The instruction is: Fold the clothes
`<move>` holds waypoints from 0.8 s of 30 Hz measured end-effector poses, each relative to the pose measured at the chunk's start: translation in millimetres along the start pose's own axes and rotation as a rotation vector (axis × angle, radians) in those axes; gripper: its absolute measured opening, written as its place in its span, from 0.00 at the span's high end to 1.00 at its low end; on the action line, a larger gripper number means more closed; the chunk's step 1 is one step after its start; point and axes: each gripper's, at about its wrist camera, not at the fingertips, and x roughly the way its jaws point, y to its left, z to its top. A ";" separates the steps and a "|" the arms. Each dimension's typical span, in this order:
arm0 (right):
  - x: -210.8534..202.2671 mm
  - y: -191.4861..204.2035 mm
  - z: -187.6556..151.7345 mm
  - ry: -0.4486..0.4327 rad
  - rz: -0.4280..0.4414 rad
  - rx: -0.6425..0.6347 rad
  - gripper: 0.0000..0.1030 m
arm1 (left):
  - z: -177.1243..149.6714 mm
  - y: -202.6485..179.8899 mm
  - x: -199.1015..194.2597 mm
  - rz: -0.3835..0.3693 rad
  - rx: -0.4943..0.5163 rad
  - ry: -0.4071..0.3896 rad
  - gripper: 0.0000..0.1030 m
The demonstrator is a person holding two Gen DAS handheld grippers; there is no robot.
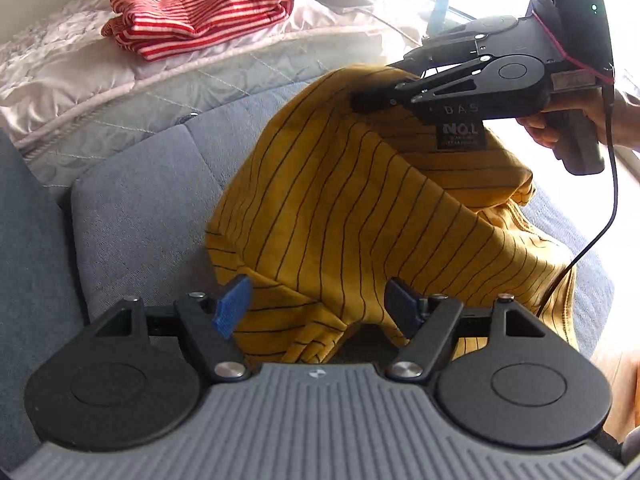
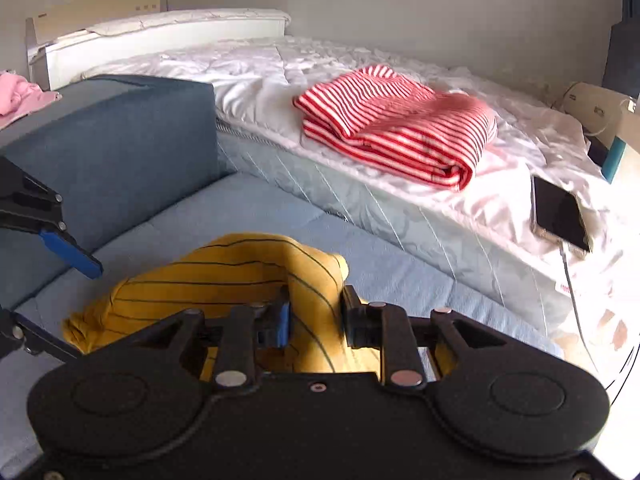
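Your right gripper (image 2: 314, 316) has its jaws clamped on the yellow striped shirt (image 1: 360, 216), lifting it above the blue sofa (image 1: 152, 200); your left gripper (image 1: 318, 304) has its jaws apart around a lower fold.

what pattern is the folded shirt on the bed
Red and white stripes on the folded shirt; clearest in the right wrist view.

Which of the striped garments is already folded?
The red-and-white striped garment, lying folded on the bed. The yellow striped shirt hangs crumpled from the right gripper above the blue sofa.
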 end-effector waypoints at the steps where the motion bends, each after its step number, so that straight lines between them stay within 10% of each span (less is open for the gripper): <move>1: 1.5 -1.6 -5.0 0.018 0.008 0.002 0.64 | -1.5 1.5 3.8 -0.004 -0.003 0.005 0.24; 10: -29.8 7.2 1.3 -0.077 0.003 -0.059 0.32 | 3.2 28.4 23.7 0.013 -0.121 -0.027 0.24; 19: 27.2 9.9 -0.7 0.040 0.065 0.017 0.33 | 18.9 36.7 44.6 0.060 -0.174 -0.069 0.24; 21: 30.2 11.4 -6.1 0.058 0.073 0.027 0.39 | 18.5 39.8 47.2 0.052 -0.190 -0.070 0.24; 24: 29.8 15.1 -13.9 0.095 0.086 0.008 0.80 | 16.6 44.0 50.1 0.042 -0.208 -0.064 0.24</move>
